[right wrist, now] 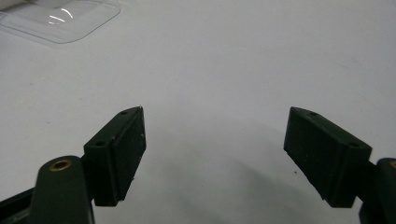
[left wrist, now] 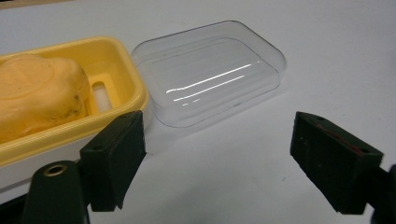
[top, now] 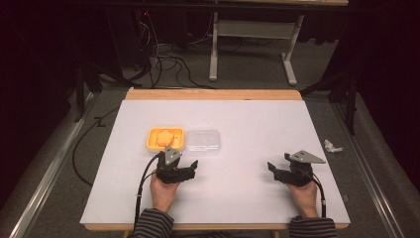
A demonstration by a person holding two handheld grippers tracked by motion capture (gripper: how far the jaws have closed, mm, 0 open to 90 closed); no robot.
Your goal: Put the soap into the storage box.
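So the left gripper (top: 190,168) was parked just short of the yellow soap dish (top: 166,138), jaws spread apart with nothing between them. In the left gripper view the near rim of the dish sat right by the left jaw, not touching as far as I could tell, though that corner was tight and a bit hard to read. The orange soap bar (left wrist: 39,95) was lying inside the dish, pushed toward one end so a drain slot showed in the bottom beside it.

The clear plastic lid (left wrist: 210,72) was flat on the white table (top: 247,129), just beside the dish and rim down, so it looked like it had been set aside to leave the soap reachable. My guess was the left gripper was lined up that way to go for either the lid or the dish edge next.

The right gripper (top: 271,168) was well apart from all that, over bare table on the right side, jaws wide and empty too. It seemed to be just waiting its turn.
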